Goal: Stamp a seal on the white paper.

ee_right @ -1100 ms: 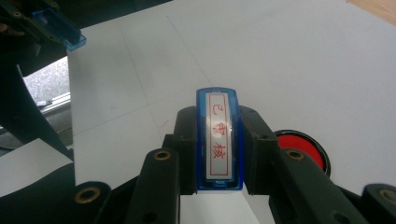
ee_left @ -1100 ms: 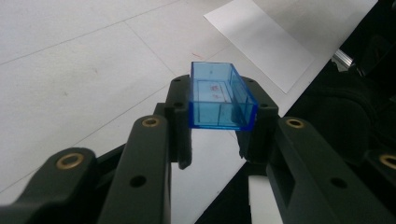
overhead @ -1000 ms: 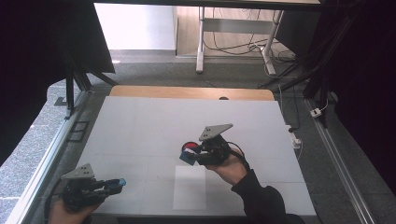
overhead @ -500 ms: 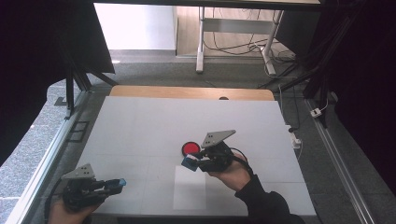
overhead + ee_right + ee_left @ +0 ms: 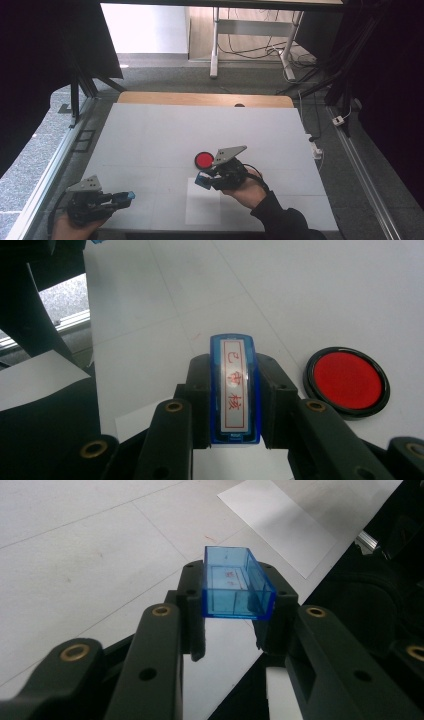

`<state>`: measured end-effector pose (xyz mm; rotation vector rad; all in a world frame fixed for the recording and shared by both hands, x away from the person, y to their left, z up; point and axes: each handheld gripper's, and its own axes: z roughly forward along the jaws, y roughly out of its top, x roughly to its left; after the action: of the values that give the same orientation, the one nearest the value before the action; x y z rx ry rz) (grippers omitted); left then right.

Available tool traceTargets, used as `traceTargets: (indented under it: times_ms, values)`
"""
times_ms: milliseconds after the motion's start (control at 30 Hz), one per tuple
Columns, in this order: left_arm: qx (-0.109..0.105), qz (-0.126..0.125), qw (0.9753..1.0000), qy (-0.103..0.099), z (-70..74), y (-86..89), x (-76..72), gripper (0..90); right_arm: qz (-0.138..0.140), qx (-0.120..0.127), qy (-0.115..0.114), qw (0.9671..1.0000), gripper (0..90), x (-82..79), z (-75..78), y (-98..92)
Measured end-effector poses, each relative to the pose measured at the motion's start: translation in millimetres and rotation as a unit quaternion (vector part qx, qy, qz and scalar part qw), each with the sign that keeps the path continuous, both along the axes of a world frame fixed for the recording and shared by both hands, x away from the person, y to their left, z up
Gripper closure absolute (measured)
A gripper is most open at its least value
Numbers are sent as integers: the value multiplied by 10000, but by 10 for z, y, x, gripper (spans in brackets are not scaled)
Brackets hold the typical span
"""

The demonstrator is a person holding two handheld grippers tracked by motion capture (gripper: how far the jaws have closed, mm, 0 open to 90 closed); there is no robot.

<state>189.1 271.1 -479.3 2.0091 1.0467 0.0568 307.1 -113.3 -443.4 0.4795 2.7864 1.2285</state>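
My right gripper (image 5: 204, 180) is shut on a blue stamp (image 5: 233, 390) with a white label carrying red characters; the same stamp (image 5: 202, 180) shows in the high view, above the top edge of a white paper sheet (image 5: 202, 210). A round red ink pad (image 5: 204, 160) in a black rim lies on the table just beyond it, and that ink pad (image 5: 347, 380) sits right of the jaws in the right gripper view. My left gripper (image 5: 128, 196) at the near left corner is shut on a clear blue cap (image 5: 236, 583), the cap (image 5: 130, 195) hovering over the table.
The white table (image 5: 150, 140) has a wooden strip (image 5: 200, 98) along its far edge. Metal rails (image 5: 50, 170) run down both sides. A cable and plug (image 5: 341, 120) lie on the floor at the right. The paper sheet (image 5: 280, 525) lies ahead of the left gripper.
My right gripper has drawn back toward me with the stamp, off the red ink pad, which now lies uncovered. The left gripper has stayed put.
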Motion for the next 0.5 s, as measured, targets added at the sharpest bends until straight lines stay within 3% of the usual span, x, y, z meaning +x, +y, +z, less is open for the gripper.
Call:
traceTargets:
  times_ms: [500]
  values:
    - [-9,7,10000,7,-1,2,1,687,47,-301,-64,9995,710,-2,-151,31]
